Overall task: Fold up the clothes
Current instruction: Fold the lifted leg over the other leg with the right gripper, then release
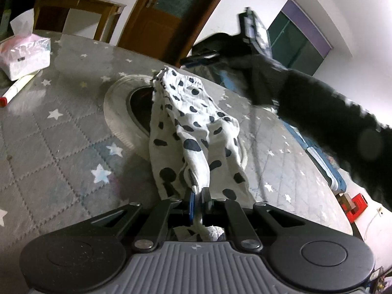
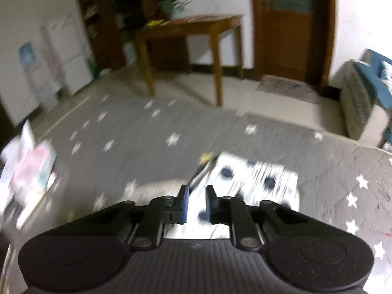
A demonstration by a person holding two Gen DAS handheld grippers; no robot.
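A white garment with dark blue spots [image 1: 193, 132] hangs bunched from my left gripper [image 1: 199, 202], which is shut on its edge and holds it above the grey star-patterned mat [image 1: 56, 132]. In the left wrist view my right gripper [image 1: 252, 29] is blurred at the upper right, held high by a dark-sleeved arm [image 1: 330, 120]. In the right wrist view my right gripper [image 2: 196, 203] has a small gap between its fingers and nothing in it. The spotted garment [image 2: 259, 178] lies blurred just beyond and below it.
A round white-rimmed object [image 1: 122, 107] lies on the mat behind the garment. A tissue pack [image 1: 23, 54] and a red-capped marker [image 1: 17, 89] lie at the left. A wooden table [image 2: 191, 31], a door [image 2: 291, 24] and white cabinets [image 2: 66, 56] stand beyond the mat.
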